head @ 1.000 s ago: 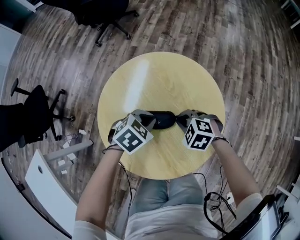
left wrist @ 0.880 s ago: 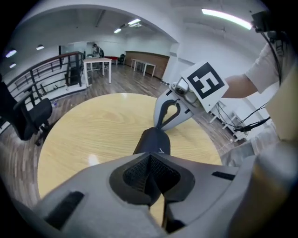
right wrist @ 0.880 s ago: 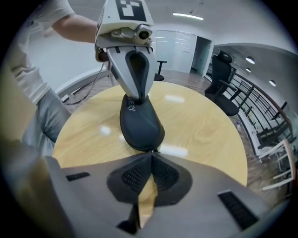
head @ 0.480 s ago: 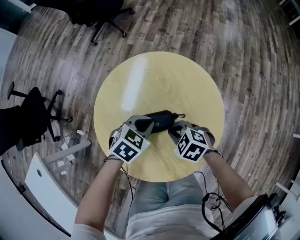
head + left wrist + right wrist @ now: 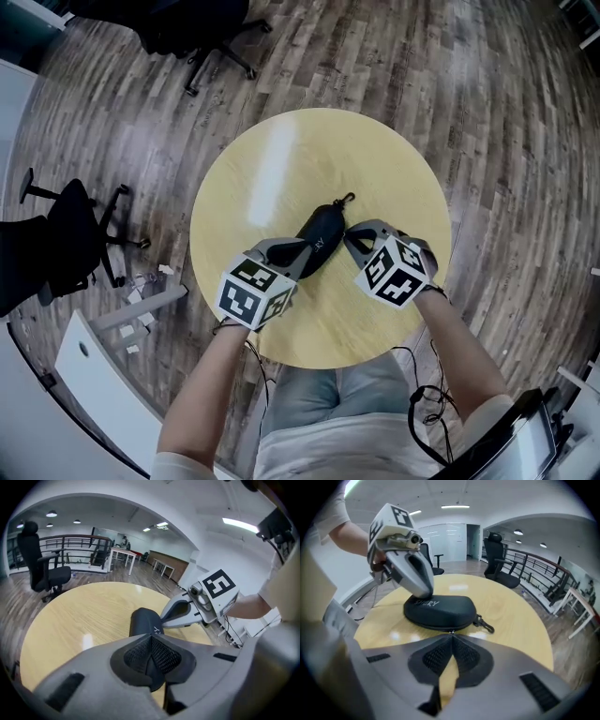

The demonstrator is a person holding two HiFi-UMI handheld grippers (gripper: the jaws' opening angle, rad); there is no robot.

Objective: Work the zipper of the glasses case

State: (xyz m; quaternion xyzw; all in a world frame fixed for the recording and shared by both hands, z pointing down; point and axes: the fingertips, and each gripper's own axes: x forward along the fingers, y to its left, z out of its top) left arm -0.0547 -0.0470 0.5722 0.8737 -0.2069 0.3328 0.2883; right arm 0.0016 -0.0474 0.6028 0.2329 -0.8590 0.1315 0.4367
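the step in hand looks like the start of the zip run: the case (image 5: 439,610) is braced and the pull (image 5: 451,631) seems to be taken, but the seam along the near side still reads as closed in the right gripper view. the case lies flat on the round worktop (image 5: 309,150), set at a slant, with its clip (image 5: 485,625) at the far end pointing away from the person. the left tool (image 5: 151,638) is clamped on the near end of the case, its 2 jaws closed over the dark shell, and holds it down against the worktop. the right tool (image 5: 451,637) sits just beside the case's long side, jaws closed together at the tips right on the seam, on what looks like the small metal pull; it is too tiny to be sure of the grip. the 2 tools stand close together, 1 at each side of the case's near half. the next move probably calls for drawing the right tool along the curve of the seam, keeping low and following the rim, while the left tool keeps the case from turning or sliding. if the pull slips out, the right tool would need to open and take it again.
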